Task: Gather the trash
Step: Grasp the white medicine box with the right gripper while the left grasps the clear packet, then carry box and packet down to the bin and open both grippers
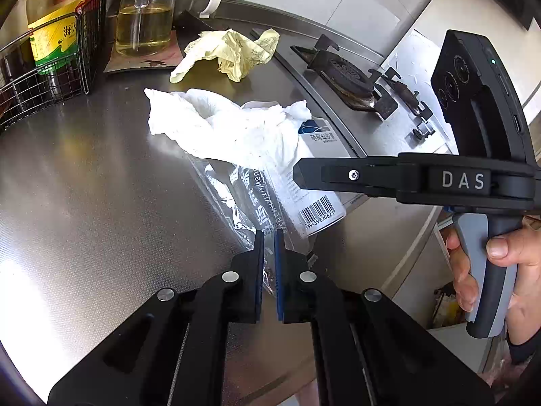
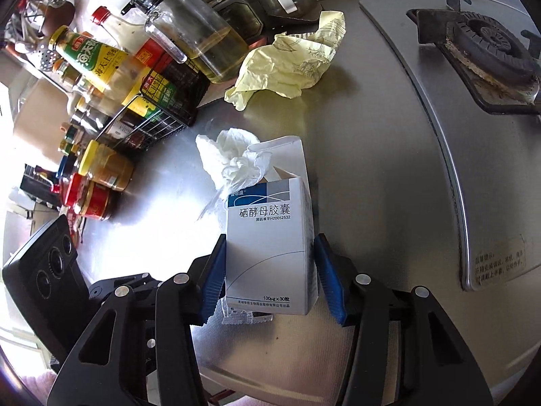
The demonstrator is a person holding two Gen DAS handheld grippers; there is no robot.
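Observation:
My left gripper (image 1: pixel 269 260) is shut on the near edge of a clear printed plastic bag (image 1: pixel 236 189) lying on the steel counter (image 1: pixel 84 186). A crumpled white tissue (image 1: pixel 216 121) rests over the bag and against a white medicine box (image 1: pixel 314 203). In the right wrist view my right gripper (image 2: pixel 270 240) is shut on that box (image 2: pixel 267 253), with a blue pad against each side. The tissue (image 2: pixel 233 162) lies just behind the box, and a serrated wrapper edge (image 2: pixel 247 318) shows beneath it. Crumpled yellow paper (image 1: pixel 230 54) (image 2: pixel 287 67) lies farther back.
A wire basket (image 1: pixel 44 77) (image 2: pixel 159 121) of sauce bottles and an oil jar (image 1: pixel 145 17) (image 2: pixel 203 40) line the back left. A gas burner (image 1: pixel 348 77) (image 2: pixel 487 50) sits to the right. A hand (image 1: pixel 500 253) holds the right gripper's handle past the counter's edge.

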